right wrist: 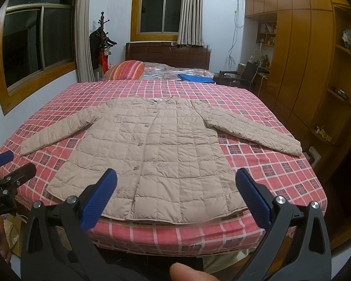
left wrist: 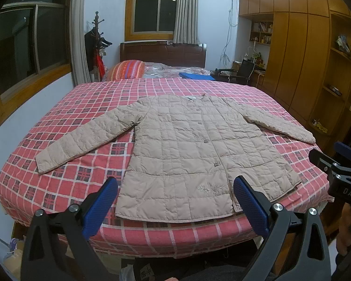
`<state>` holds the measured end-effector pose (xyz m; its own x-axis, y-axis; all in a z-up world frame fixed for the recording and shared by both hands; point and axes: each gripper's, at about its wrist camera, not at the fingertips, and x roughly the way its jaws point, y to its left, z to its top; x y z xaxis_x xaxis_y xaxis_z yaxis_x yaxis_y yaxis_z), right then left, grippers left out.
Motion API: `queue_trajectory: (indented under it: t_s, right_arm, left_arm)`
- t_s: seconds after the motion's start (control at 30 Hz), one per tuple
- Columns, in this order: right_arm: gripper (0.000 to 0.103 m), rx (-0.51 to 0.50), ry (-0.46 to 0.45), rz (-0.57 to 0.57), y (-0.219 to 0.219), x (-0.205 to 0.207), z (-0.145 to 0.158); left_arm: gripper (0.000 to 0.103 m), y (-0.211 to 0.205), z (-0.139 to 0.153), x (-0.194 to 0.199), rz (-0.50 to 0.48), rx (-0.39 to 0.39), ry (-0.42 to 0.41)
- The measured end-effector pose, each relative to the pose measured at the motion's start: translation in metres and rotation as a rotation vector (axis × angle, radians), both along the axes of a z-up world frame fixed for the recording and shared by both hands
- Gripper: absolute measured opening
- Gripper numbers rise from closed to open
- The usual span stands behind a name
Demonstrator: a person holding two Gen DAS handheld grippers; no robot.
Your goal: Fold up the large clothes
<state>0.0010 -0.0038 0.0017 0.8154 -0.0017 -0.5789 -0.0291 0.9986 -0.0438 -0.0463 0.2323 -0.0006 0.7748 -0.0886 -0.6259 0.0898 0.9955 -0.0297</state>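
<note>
In the left wrist view, a beige quilted jacket (left wrist: 175, 149) lies flat and front-up in the middle of the frame on a bed (left wrist: 65, 107) covered with a red checked sheet. Its long axis runs from the hem at the lower centre up to the collar, which points toward the dark headboard (left wrist: 162, 53) at the top. Both sleeves spread out and slant down toward the lower left and right edges. The padding is stitched in squares, with small clasps along the closed front. The left gripper (left wrist: 175, 201) hovers over the hem, its blue ribbed fingers wide apart and holding nothing. The right gripper (left wrist: 339, 166) shows at the right edge; its fingers seem parted, though the view is partial. Wooden wardrobes (left wrist: 299, 53) fill the upper right.

In the right wrist view, the jacket (right wrist: 152, 154) lies the same way, collar up. The right gripper (right wrist: 175, 196) hangs above the hem, fingers spread and empty. A striped pillow (right wrist: 126, 70) sits left of centre near the headboard, a folded blue cloth (right wrist: 195, 77) to its right.
</note>
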Motion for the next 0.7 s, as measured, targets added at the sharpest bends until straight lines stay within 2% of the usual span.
queue_trajectory:
  t_s: [0.7]
  right_arm:
    - [0.101, -0.004, -0.004, -0.002, 0.0015, 0.0002, 0.0022]
  left_arm:
    - [0.099, 0.0024, 0.0023, 0.0018, 0.002, -0.001, -0.004]
